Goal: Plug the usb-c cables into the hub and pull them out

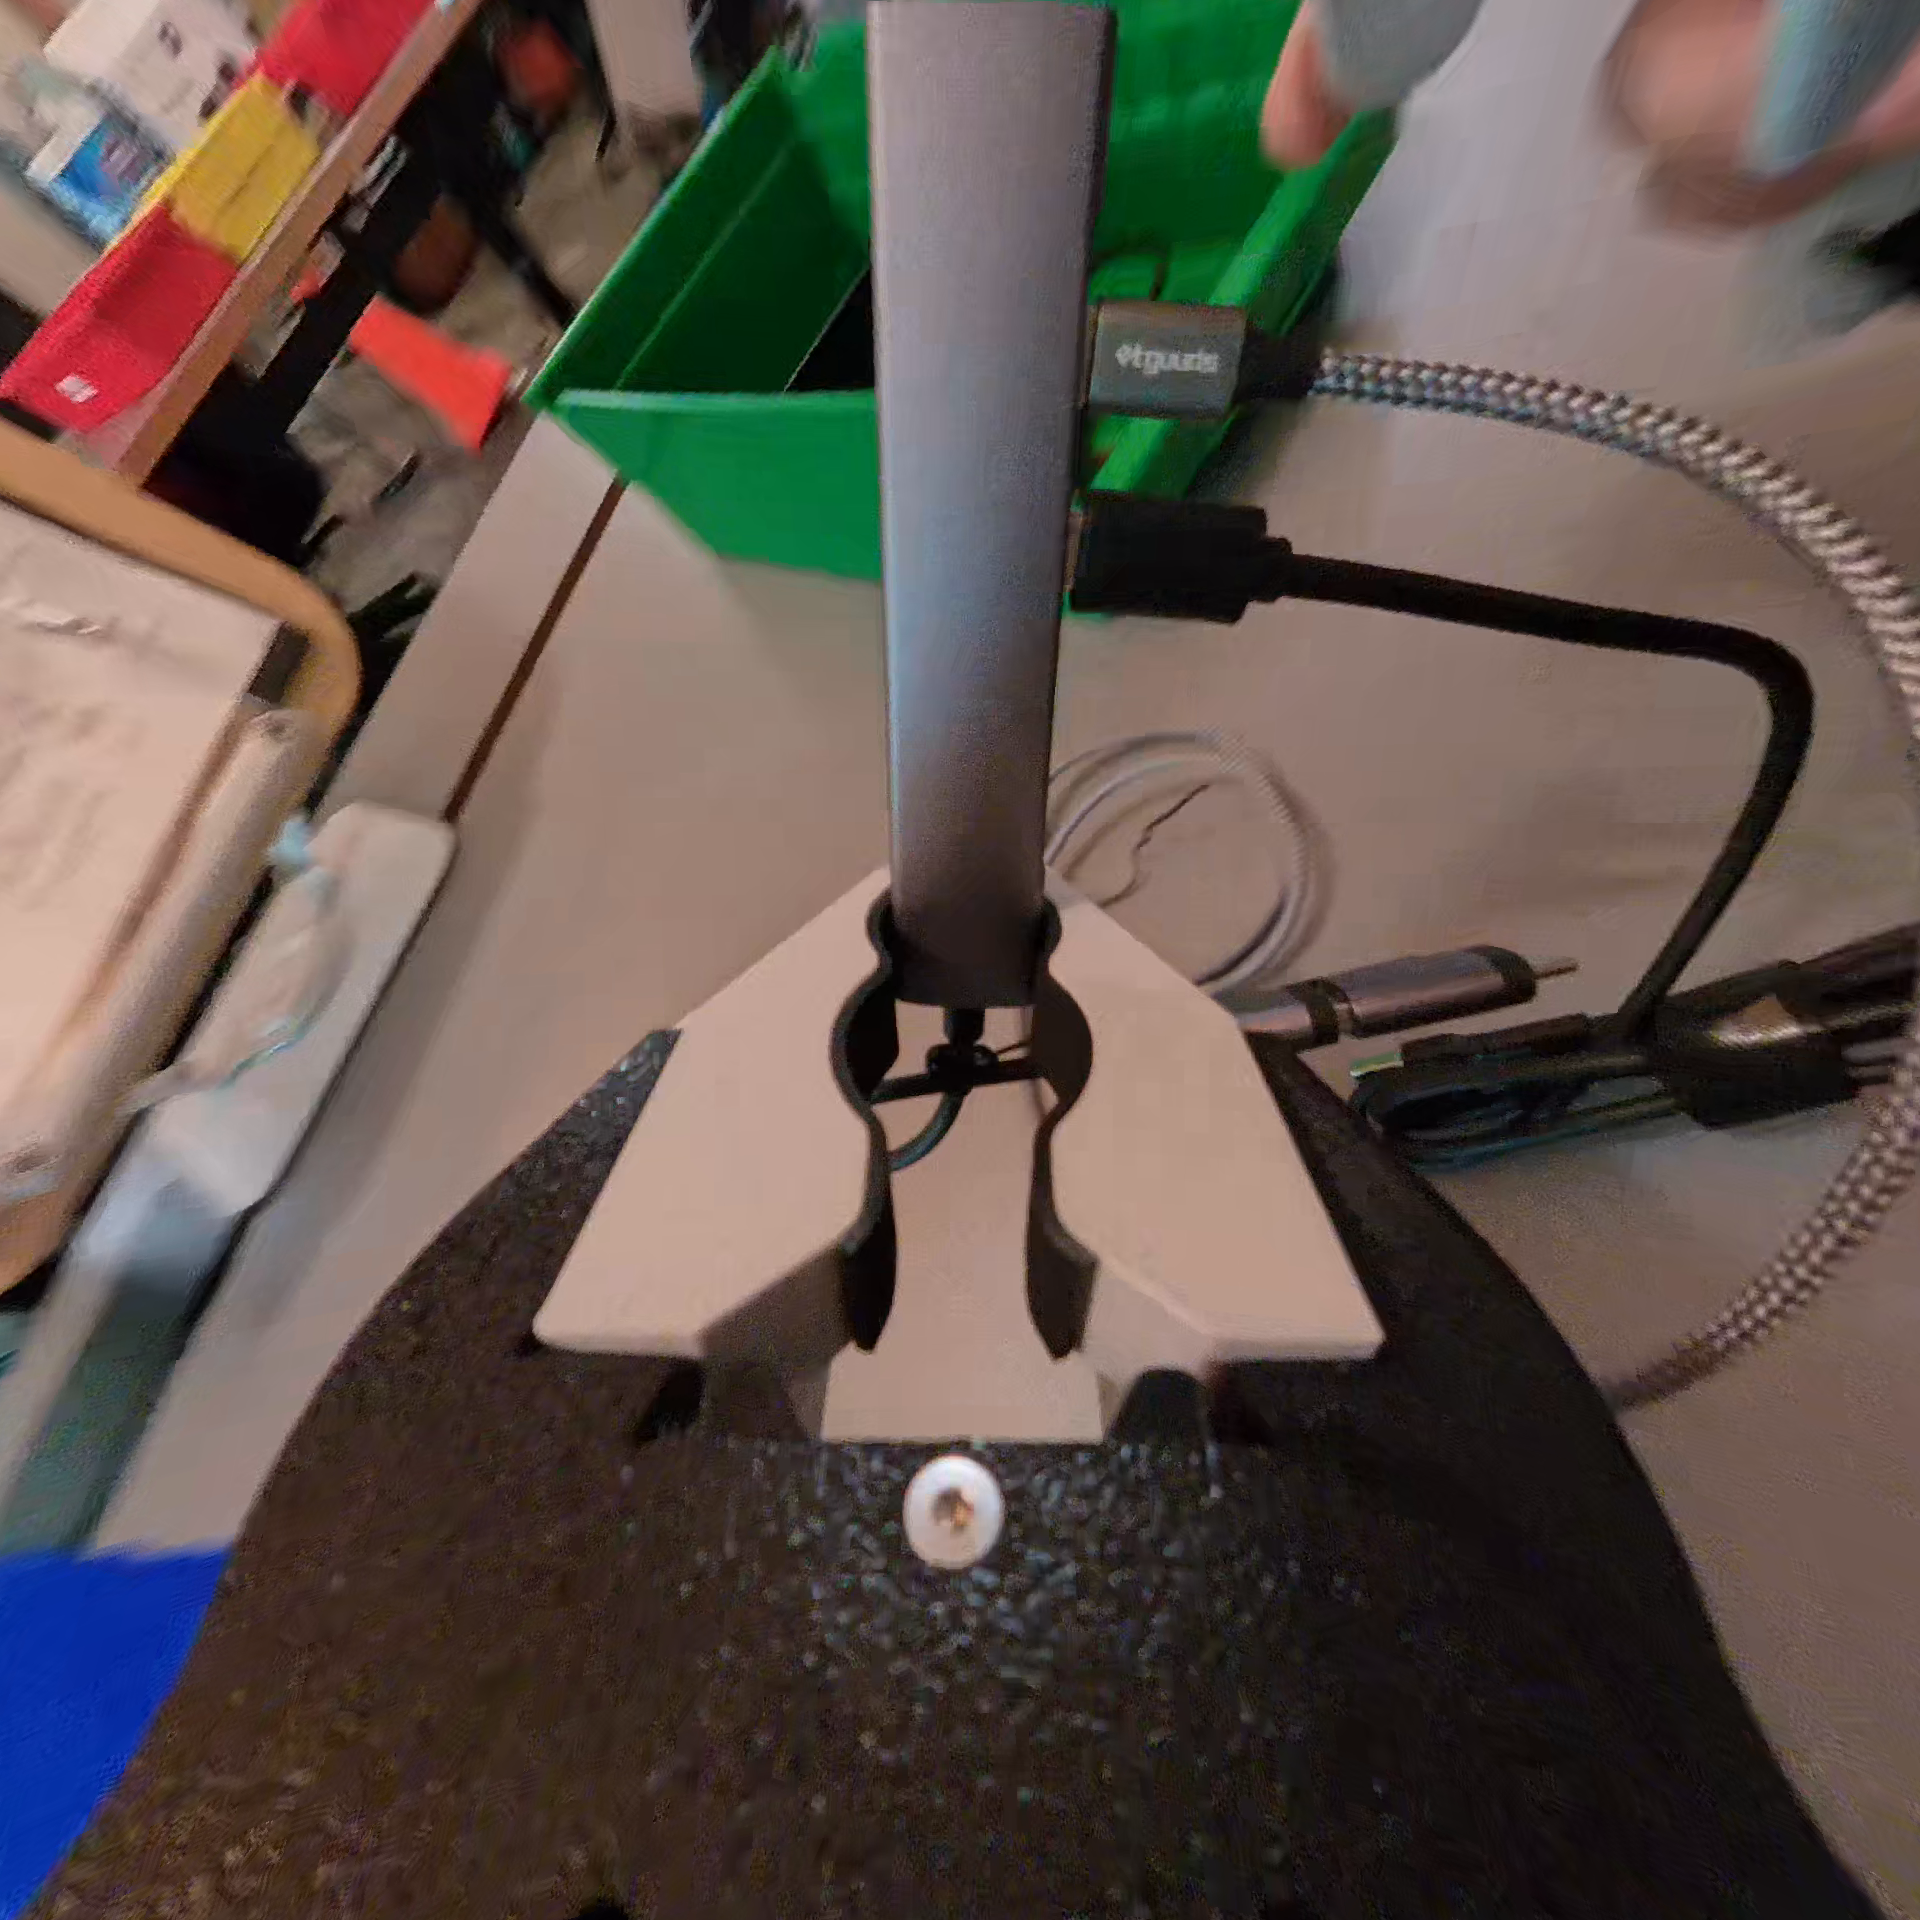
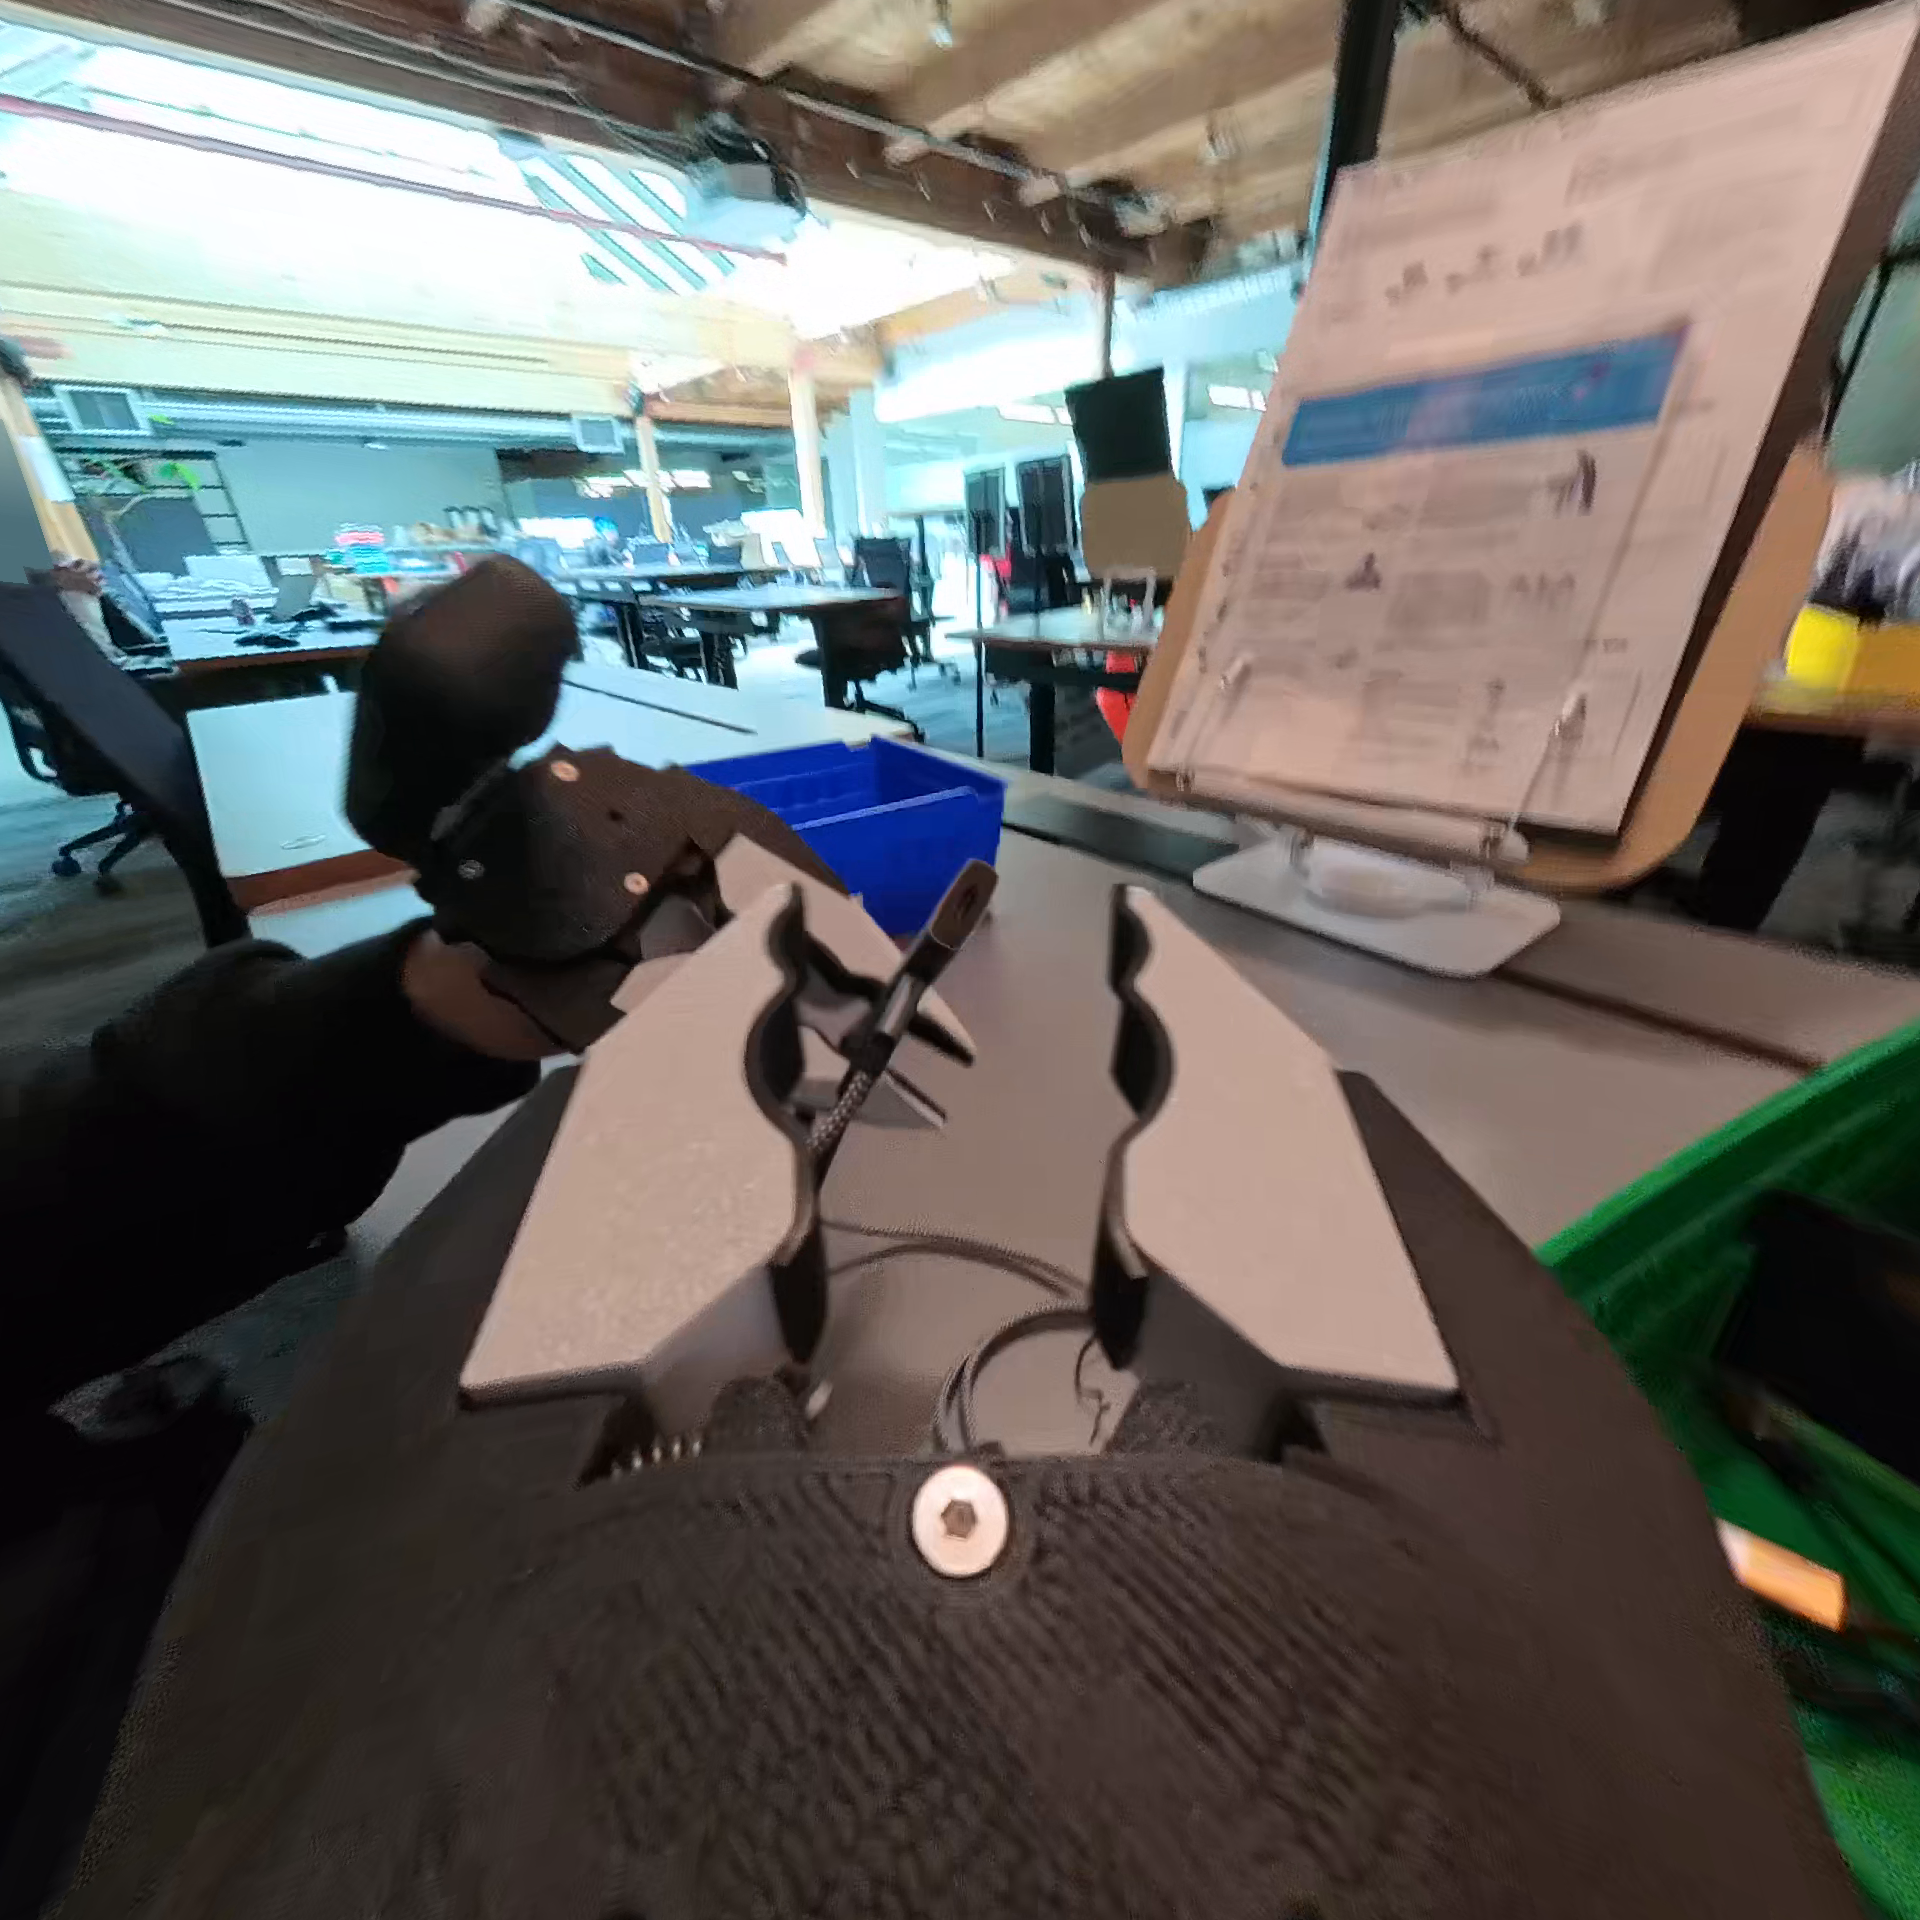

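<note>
Fingers, left: your left gripper (image 1: pixel 966 997) is clamped on the near end of the hub (image 1: pixel 977 499), a long grey bar that stands out straight ahead of it.
Fingers, right: your right gripper (image 2: pixel 956 1039) is spread wide with nothing between the fingers; it is lifted and looks out over the table (image 2: pixel 1351 1039), not at the hub.
Plugged in: two cables sit in the hub's right side, a silver plug with a braided cord (image 1: pixel 1169 358) farther out and a black plug with a black cord (image 1: pixel 1169 556) nearer you.
Loose on the table: a grey adapter (image 1: pixel 1403 992) and a bundle of black leads (image 1: pixel 1621 1060) lie to the right of the hub; a thin cord coil (image 1: pixel 1184 852) lies behind it.
Around: green bin (image 1: pixel 717 457) beyond the hub, blue bin (image 2: pixel 883 810) and a paper stand (image 2: pixel 1455 540) across the table.
Step, as I judge it: plugging looks done for these two, so pulling out is likely next.
Next move: keep the hub steady with your left, bring the right down beside the black plug, close on the plug body and not the cord, and draw straight out sideways.
</note>
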`<action>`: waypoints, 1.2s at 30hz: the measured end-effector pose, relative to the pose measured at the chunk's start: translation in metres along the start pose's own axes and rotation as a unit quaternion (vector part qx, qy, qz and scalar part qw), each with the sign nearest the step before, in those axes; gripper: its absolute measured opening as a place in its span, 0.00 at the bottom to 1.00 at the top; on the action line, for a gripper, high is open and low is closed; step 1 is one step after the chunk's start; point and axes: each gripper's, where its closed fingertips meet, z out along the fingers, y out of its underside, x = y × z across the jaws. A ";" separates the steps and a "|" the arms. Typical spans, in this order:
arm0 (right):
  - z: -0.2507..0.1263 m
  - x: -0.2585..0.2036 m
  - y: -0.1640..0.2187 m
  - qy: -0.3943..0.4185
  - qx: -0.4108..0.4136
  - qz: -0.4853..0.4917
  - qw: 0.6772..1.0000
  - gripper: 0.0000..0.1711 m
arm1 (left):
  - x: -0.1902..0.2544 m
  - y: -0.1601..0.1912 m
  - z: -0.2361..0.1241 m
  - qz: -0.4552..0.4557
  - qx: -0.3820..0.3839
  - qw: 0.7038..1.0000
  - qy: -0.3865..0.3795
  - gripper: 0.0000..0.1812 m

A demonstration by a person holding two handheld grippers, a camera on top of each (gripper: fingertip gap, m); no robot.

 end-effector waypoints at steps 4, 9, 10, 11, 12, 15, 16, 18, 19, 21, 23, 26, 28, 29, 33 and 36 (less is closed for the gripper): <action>0.008 -0.014 0.037 -0.049 -0.106 0.092 0.989 0.46 | -0.016 0.003 -0.019 0.098 -0.087 0.990 -0.049 0.10; 0.019 -0.024 0.036 -0.105 -0.060 0.214 0.969 0.33 | -0.017 -0.008 -0.028 0.225 -0.097 0.966 -0.078 0.09; 0.018 -0.024 0.037 -0.107 -0.061 0.218 0.968 0.25 | -0.016 -0.009 -0.029 0.236 -0.090 0.964 -0.083 0.10; 0.017 -0.024 0.037 -0.111 -0.058 0.212 0.969 0.17 | -0.015 -0.011 -0.030 0.246 -0.081 0.962 -0.086 0.09; 0.016 -0.028 0.035 -0.125 -0.052 0.203 0.970 0.05 | -0.015 -0.012 -0.031 0.250 -0.071 0.961 -0.092 0.09; 0.015 -0.031 0.034 -0.147 -0.053 0.208 0.966 0.05 | -0.015 -0.018 -0.034 0.270 -0.026 0.957 -0.100 0.09; 0.014 -0.029 0.031 -0.147 -0.044 0.222 0.963 0.05 | -0.014 -0.021 -0.036 0.282 0.000 0.954 -0.100 0.10; 0.009 -0.026 0.025 -0.174 -0.021 0.280 0.944 0.05 | -0.006 -0.039 -0.049 0.274 0.096 0.953 -0.088 0.14; 0.006 -0.025 0.020 -0.193 -0.008 0.319 0.928 0.05 | -0.005 -0.049 -0.060 0.253 0.147 0.953 -0.081 0.16; 0.002 -0.020 0.014 -0.213 0.018 0.376 0.901 0.05 | -0.008 -0.056 -0.078 0.198 0.205 0.957 -0.056 0.21; 0.002 -0.013 0.013 -0.208 0.030 0.410 0.888 0.05 | -0.016 -0.054 -0.092 0.162 0.225 0.960 -0.044 0.31; -0.002 -0.010 0.007 -0.225 0.049 0.449 0.863 0.05 | -0.029 -0.051 -0.122 0.112 0.279 0.953 -0.041 0.35; -0.005 -0.012 0.003 -0.247 0.056 0.464 0.849 0.05 | -0.038 -0.037 -0.131 0.076 0.296 0.951 -0.038 0.35; -0.004 -0.013 0.003 -0.252 0.056 0.471 0.843 0.05 | -0.039 -0.027 -0.128 0.067 0.287 0.955 -0.035 0.34; 0.004 -0.030 0.006 -0.288 0.043 0.495 0.819 0.05 | -0.021 -0.015 -0.105 0.090 0.264 0.960 -0.012 0.30; 0.013 -0.044 0.014 -0.313 0.027 0.514 0.798 0.05 | -0.004 -0.028 -0.091 0.095 0.282 0.955 0.020 0.30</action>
